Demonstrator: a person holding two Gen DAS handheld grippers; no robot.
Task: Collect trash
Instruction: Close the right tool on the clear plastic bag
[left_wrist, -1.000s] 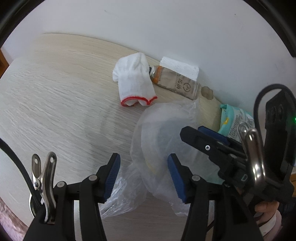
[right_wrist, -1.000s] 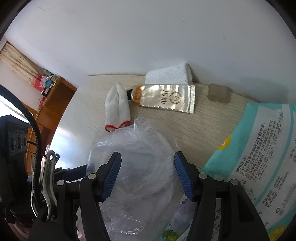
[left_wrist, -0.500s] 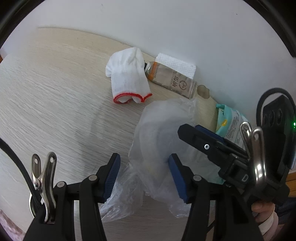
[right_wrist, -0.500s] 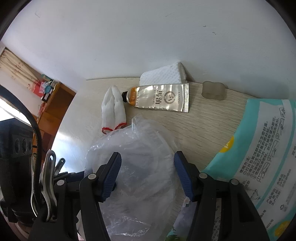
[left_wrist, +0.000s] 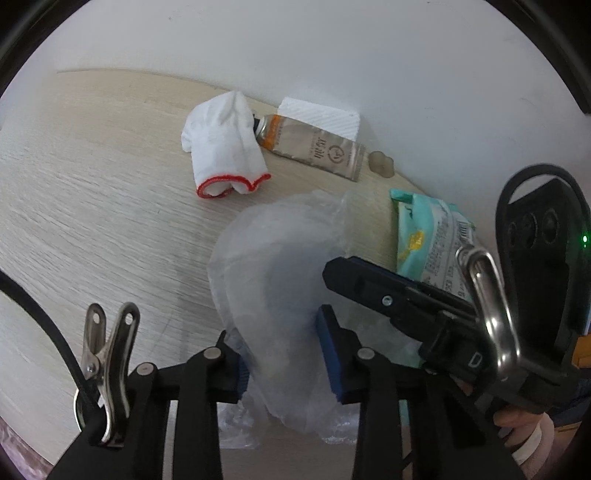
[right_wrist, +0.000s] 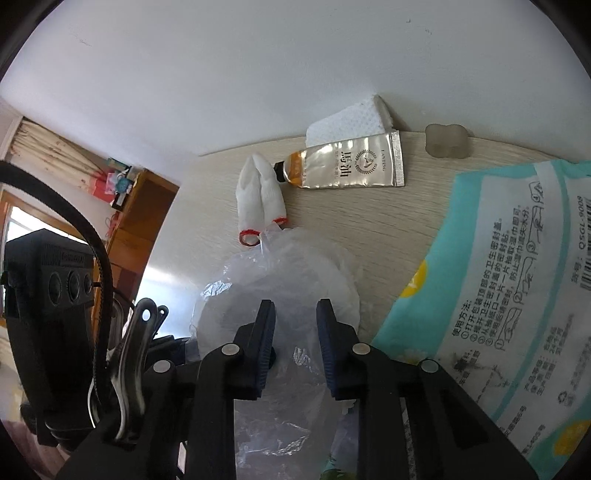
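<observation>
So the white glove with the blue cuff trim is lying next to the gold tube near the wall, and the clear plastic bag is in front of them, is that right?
Not quite: the trim on the white glove is red, not blue, as the left wrist view shows. The rest holds: it lies next to the gold tube near the wall, with the clear plastic bag in front of them.

A pale wood-grain table (left_wrist: 92, 184) stood against a plain white wall (left_wrist: 332, 55). On its right side lay a flat teal and white pack of wet wipes (right_wrist: 517, 277), printed face up, with black text and a yellow patch near one edge. Past the table's far left edge stood a brown wooden cabinet (right_wrist: 140, 221) with a few small red and teal items (right_wrist: 114, 182) on top. Beside the cabinet, a bright window (right_wrist: 18, 221) showed.
</observation>
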